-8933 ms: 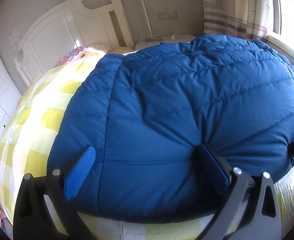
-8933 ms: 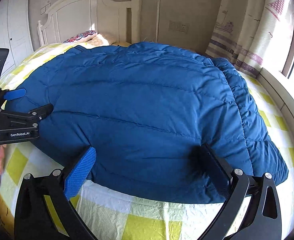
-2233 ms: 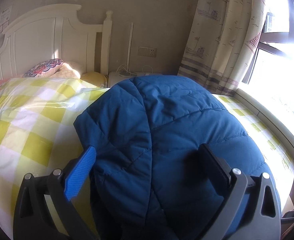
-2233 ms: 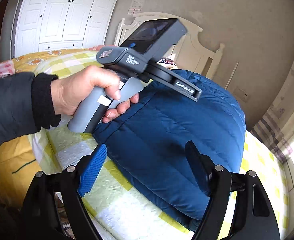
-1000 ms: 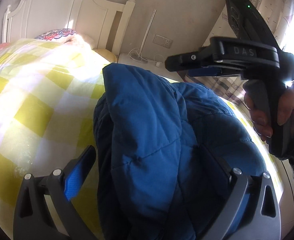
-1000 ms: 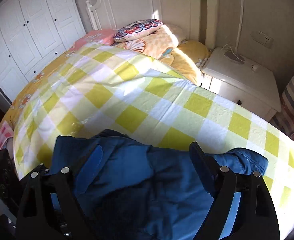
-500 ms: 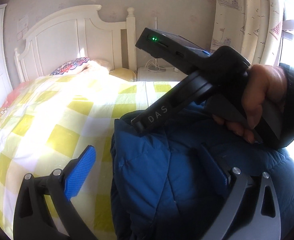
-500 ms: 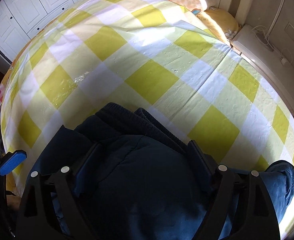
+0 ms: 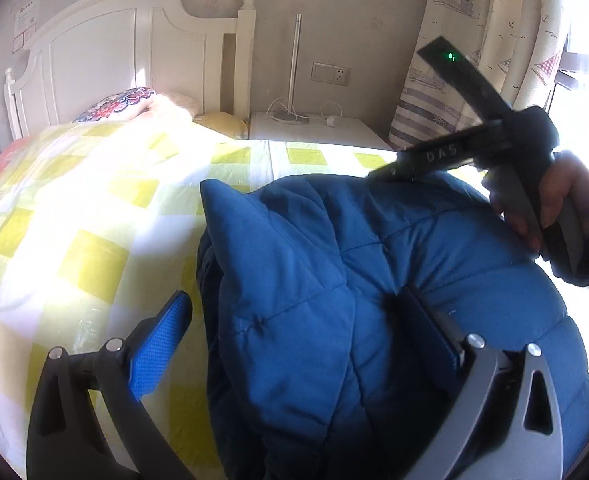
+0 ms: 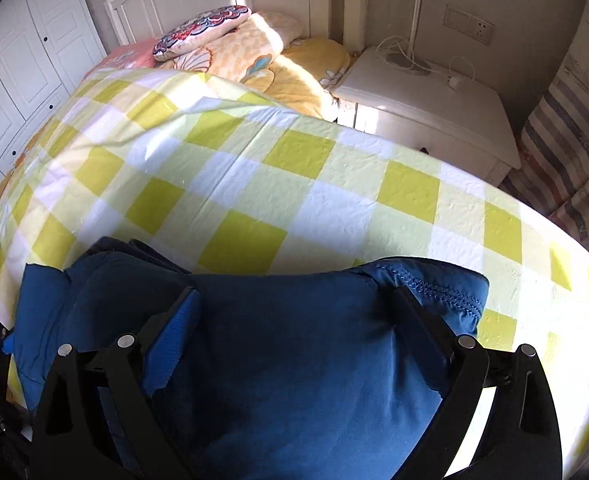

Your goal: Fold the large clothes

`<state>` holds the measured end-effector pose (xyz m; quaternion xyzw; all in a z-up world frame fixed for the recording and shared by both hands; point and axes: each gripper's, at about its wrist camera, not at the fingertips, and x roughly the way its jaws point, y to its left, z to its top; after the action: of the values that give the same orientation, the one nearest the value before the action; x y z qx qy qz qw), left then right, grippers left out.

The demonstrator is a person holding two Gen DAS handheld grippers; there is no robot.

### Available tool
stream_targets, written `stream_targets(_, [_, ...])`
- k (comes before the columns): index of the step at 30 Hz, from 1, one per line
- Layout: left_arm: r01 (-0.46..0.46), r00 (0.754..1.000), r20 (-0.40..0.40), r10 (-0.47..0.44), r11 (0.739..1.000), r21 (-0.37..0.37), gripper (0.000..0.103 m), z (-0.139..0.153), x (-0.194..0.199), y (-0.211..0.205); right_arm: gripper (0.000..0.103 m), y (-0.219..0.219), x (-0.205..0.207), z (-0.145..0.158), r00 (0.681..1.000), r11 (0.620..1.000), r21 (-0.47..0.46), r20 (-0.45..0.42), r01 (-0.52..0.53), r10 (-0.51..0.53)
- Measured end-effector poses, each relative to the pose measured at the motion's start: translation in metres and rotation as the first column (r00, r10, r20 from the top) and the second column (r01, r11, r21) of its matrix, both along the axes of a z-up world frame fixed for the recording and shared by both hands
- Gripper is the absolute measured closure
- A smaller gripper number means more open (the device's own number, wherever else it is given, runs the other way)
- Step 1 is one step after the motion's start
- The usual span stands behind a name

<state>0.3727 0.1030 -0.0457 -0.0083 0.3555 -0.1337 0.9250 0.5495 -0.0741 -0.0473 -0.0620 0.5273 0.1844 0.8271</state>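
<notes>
Sunlit bedroom, with a yellow checked bedspread over the bed. Both grippers have their jaws wide apart, gripping nothing: the left gripper and the right gripper each straddle the folded blue padded jacket, which lies bunched near the bed's edge. I think pressing the bulky fold down evenly, then squaring its edges, would keep it from springing open.

Harsh window glare at right; fisheye edges warped, dark.
</notes>
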Motion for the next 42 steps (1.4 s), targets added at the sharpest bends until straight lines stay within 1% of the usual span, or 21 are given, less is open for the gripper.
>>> stream_targets(2, [0.001, 1.000, -0.011, -0.001, 1.000, -0.008, 0.002, -0.001, 0.002, 0.002, 0.005, -0.005, -0.001, -0.010, 1.000, 0.999, 0.043, 0.024, 0.006, -0.007])
stream_targets(6, [-0.002, 1.000, -0.013, 0.002, 1.000, -0.014, 0.002, -0.001, 0.001, 0.003, 0.004, 0.006, -0.003, -0.008, 0.999, 0.999, -0.038, 0.041, 0.006, -0.004])
stream_targets(8, [-0.002, 1.000, -0.008, 0.002, 1.000, -0.017, 0.002, -0.002, -0.003, 0.002, 0.004, 0.006, -0.009, 0.005, 0.998, 0.998, -0.059, 0.063, 0.024, -0.020])
stream_targets(10, [-0.006, 1.000, 0.000, 0.006, 1.000, -0.008, 0.002, -0.001, -0.004, 0.000, 0.004, 0.008, -0.021, 0.026, 0.995, 0.999, 0.034, 0.097, 0.013, -0.016])
stream_targets(11, [-0.007, 1.000, 0.003, 0.007, 1.000, -0.003, 0.002, -0.001, -0.004, -0.001, 0.004, 0.013, -0.028, 0.034, 0.995, 0.996, 0.092, 0.104, -0.020, 0.010])
stream_targets(12, [-0.010, 1.000, 0.006, 0.010, 1.000, 0.002, 0.002, 0.000, -0.005, -0.002, 0.004, 0.024, -0.034, 0.039, 0.993, 0.992, 0.112, 0.106, -0.060, 0.048])
stream_targets(13, [-0.011, 1.000, 0.009, 0.011, 1.000, 0.006, 0.002, 0.000, -0.003, -0.001, 0.004, 0.040, -0.039, 0.038, 0.990, 0.991, 0.079, 0.107, -0.106, 0.097])
stream_targets(14, [-0.014, 1.000, 0.012, 0.014, 1.000, 0.010, 0.002, 0.000, -0.004, -0.001, 0.004, 0.060, -0.043, 0.031, 0.982, 0.987, 0.010, 0.094, -0.162, 0.161])
stream_targets(15, [-0.020, 1.000, 0.014, 0.019, 1.000, 0.016, 0.002, 0.000, -0.005, -0.003, 0.004, 0.080, -0.047, 0.017, 0.972, 0.973, -0.092, 0.075, -0.214, 0.221])
stream_targets(16, [-0.030, 0.999, 0.012, 0.030, 0.999, 0.026, 0.002, 0.000, -0.006, -0.004, 0.004, 0.091, -0.050, 0.009, 0.966, 0.959, -0.170, 0.082, -0.228, 0.244])
stream_targets(19, [-0.028, 1.000, 0.007, 0.028, 0.999, 0.018, 0.002, 0.000, -0.008, -0.004, 0.005, 0.088, -0.046, 0.012, 0.980, 0.970, -0.152, 0.036, -0.190, 0.197])
stream_targets(21, [-0.030, 0.999, 0.010, 0.030, 0.999, 0.022, 0.002, 0.002, -0.010, -0.005, 0.005, 0.078, -0.054, 0.022, 0.983, 0.979, -0.131, 0.068, -0.158, 0.168])
stream_targets(24, [-0.029, 1.000, 0.001, 0.029, 1.000, -0.003, 0.002, 0.003, -0.011, -0.001, 0.005, 0.042, -0.082, 0.042, 0.985, 0.995, -0.015, 0.140, -0.103, 0.104])
stream_targets(27, [-0.009, 0.996, -0.094, -0.003, 0.992, -0.128, 0.002, 0.003, -0.003, 0.017, 0.005, -0.016, -0.123, 0.054, 0.987, 0.983, 0.181, 0.160, 0.003, -0.033])
stream_targets(29, [-0.023, 0.984, -0.179, -0.022, 0.968, -0.248, 0.002, 0.000, -0.002, 0.037, 0.005, -0.058, -0.155, 0.050, 0.982, 0.952, 0.295, 0.142, 0.079, -0.125])
stream_targets(31, [-0.044, 0.972, -0.232, -0.042, 0.935, -0.352, 0.002, -0.004, -0.008, 0.053, 0.005, -0.097, -0.183, 0.037, 0.980, 0.901, 0.412, 0.078, 0.134, -0.182])
stream_targets(32, [-0.049, 0.967, -0.249, -0.051, 0.924, -0.380, 0.002, -0.007, -0.013, 0.058, 0.005, -0.112, -0.195, 0.027, 0.980, 0.878, 0.453, 0.039, 0.157, -0.195])
stream_targets(34, [-0.038, 0.962, -0.261, -0.082, 0.905, -0.423, 0.002, -0.013, -0.024, 0.065, 0.005, -0.131, -0.214, 0.008, 0.980, 0.849, 0.496, -0.032, 0.184, -0.194])
stream_targets(36, [-0.024, 0.949, -0.288, -0.130, 0.878, -0.478, 0.002, -0.021, -0.032, 0.068, 0.005, -0.135, -0.228, -0.008, 0.985, 0.829, 0.531, -0.086, 0.173, -0.151])
stream_targets(40, [-0.012, 0.915, -0.331, -0.230, 0.805, -0.593, 0.002, -0.039, -0.039, 0.072, 0.005, -0.117, -0.240, -0.018, 0.993, 0.812, 0.574, -0.104, 0.107, -0.057])
stream_targets(42, [-0.004, 0.918, -0.323, -0.229, 0.811, -0.586, 0.002, -0.040, -0.042, 0.070, 0.005, -0.102, -0.238, -0.020, 0.993, 0.805, 0.588, -0.114, 0.079, -0.014])
